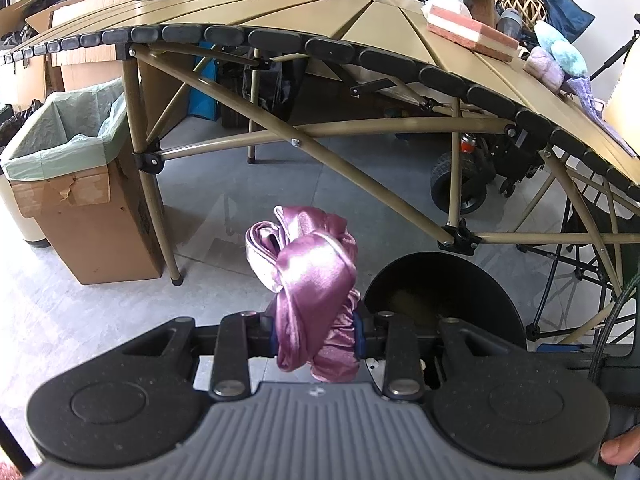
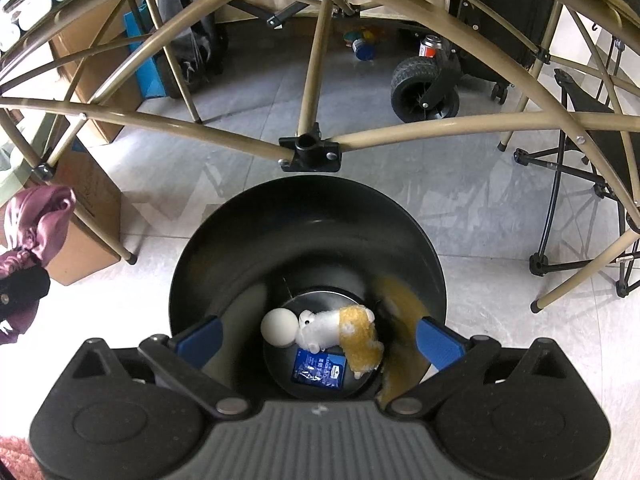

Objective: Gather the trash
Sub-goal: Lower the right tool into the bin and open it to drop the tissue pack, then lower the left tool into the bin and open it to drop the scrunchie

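Observation:
My left gripper (image 1: 318, 338) is shut on a crumpled pink satin cloth (image 1: 308, 272) and holds it above the floor, in front of the folding table (image 1: 280, 16). The cloth also shows at the left edge of the right wrist view (image 2: 38, 216). My right gripper (image 2: 320, 338) is open, its blue pads (image 2: 438, 342) straddling the mouth of a black round bin (image 2: 304, 236). Inside the bin lie a white ball (image 2: 280, 326), a small white and tan plush toy (image 2: 344, 330) and a blue packet (image 2: 320, 372). The bin's rim also shows in the left wrist view (image 1: 444, 280).
A cardboard box lined with a green bag (image 1: 72, 140) stands left of the table leg. On the table lie a pink sponge block (image 1: 472, 32), fluffy toys (image 1: 560, 52) and boxes. Under it are tan struts (image 2: 308, 152), a wheeled cart (image 2: 424, 88) and a folding chair (image 2: 580, 200).

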`<state>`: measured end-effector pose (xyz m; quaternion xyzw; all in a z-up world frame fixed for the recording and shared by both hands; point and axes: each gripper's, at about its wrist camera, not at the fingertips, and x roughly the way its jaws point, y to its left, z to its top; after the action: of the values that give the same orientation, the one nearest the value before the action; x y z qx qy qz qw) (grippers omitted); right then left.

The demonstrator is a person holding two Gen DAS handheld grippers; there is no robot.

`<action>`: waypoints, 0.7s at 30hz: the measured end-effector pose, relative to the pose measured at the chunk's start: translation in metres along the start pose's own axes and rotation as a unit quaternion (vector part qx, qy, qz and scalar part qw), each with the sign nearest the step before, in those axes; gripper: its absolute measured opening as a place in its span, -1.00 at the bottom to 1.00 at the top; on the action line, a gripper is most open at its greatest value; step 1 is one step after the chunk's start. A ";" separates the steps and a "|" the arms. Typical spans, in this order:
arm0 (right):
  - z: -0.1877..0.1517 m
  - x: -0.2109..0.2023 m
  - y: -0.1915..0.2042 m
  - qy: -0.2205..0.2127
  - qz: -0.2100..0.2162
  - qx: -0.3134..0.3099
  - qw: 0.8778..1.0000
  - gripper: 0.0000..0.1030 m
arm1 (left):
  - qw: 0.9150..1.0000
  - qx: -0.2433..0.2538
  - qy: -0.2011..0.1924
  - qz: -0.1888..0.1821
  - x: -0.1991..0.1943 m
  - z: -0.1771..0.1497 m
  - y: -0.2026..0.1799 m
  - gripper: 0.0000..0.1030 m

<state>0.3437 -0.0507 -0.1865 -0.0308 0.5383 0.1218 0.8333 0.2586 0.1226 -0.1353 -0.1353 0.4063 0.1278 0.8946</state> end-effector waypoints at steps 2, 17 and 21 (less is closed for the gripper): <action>0.000 -0.001 0.000 0.000 0.000 -0.001 1.000 1.00 | 1.000 0.000 -0.001 -0.002 -0.001 0.000 -0.001 -0.37; -0.001 -0.017 -0.014 -0.018 0.004 0.007 1.000 1.00 | 1.000 0.019 0.000 -0.014 -0.004 -0.003 -0.020 -0.37; -0.003 -0.023 -0.023 -0.024 0.003 0.014 1.000 1.00 | 1.000 0.026 0.002 -0.016 -0.003 -0.005 -0.028 -0.37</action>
<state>0.3377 -0.0775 -0.1689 -0.0144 0.5202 0.1171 0.8459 0.2626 0.0946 -0.1321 -0.1184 0.4088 0.1029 0.8990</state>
